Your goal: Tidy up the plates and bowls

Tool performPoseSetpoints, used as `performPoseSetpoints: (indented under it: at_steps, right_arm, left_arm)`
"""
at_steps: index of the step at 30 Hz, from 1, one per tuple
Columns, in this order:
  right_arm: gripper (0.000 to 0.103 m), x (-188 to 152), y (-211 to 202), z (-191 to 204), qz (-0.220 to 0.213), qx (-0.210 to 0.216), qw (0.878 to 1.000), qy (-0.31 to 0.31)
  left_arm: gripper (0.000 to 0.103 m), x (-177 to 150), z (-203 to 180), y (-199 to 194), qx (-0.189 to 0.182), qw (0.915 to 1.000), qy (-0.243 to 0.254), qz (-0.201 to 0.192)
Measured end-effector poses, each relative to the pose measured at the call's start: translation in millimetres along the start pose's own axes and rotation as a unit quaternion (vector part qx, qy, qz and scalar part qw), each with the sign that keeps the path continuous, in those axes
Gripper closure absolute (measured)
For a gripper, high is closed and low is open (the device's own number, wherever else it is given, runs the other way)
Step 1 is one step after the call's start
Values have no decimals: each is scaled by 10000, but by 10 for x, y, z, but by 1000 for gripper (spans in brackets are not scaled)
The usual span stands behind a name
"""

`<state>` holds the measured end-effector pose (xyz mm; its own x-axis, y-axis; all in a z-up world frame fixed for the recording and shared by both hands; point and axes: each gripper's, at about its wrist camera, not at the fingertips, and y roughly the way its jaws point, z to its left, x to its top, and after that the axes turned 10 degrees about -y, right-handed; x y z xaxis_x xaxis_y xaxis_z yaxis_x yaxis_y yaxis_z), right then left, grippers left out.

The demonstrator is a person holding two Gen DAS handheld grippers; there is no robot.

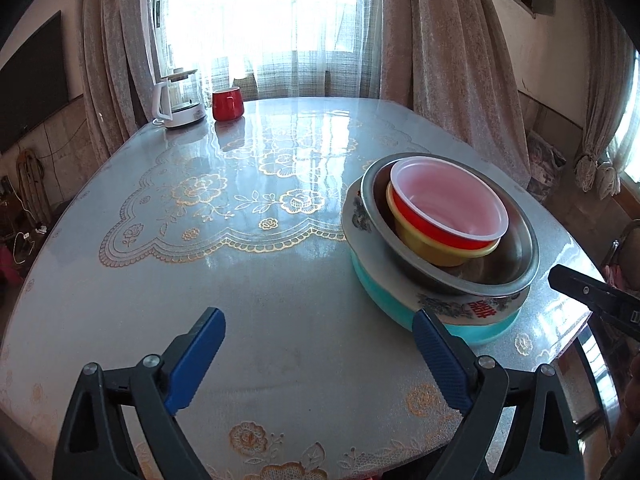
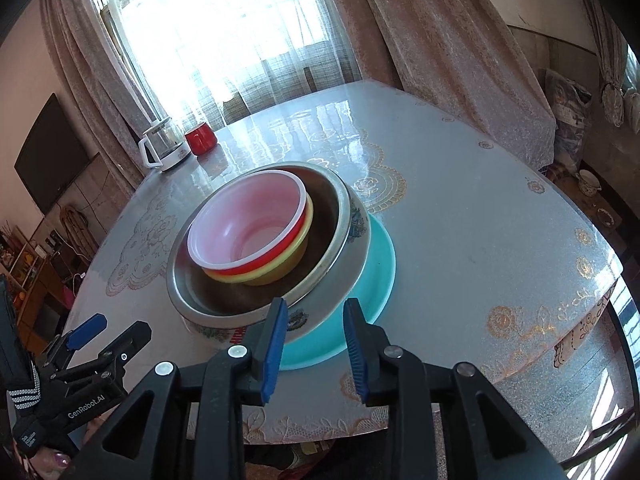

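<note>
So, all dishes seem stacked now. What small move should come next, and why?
Probably draw the right gripper straight back from the stack. Its jaws are open around the teal plate rim, holding nothing, and the red bowl, yellow bowl, metal bowl and patterned plate already sit nested. The left gripper is also open.

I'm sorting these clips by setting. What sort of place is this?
Most likely a home dining or living room. A large dining table with a floral cover stands before a curtained window, an electric kettle and red mug sit on it, and a wall-mounted TV hangs nearby.
</note>
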<state>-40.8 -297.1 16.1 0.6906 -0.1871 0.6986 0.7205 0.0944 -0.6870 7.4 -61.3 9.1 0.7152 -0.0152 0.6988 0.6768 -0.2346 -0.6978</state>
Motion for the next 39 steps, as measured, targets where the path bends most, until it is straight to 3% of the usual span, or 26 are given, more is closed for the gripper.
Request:
performPoseSetpoints:
  at_steps: [13, 22, 27, 39]
  right_arm:
    - [62, -417, -171, 263, -642, -783, 9931, -591]
    - [61, -555, -191, 486, -744, -475, 9927, -824]
    - [61, -628, -94, 518, -524, -396, 9947, -791]
    - [61, -683, -49, 503, -387, -393, 9960, -701]
  left_arm:
    - [2, -293, -14, -125, 416, 9989, 176, 87]
    - [0, -377, 45, -179, 607, 9980, 162, 30]
    - [0, -411, 67, -137, 422, 9990, 72, 139]
    - [0, -419, 99, -112, 612, 9981, 9, 115]
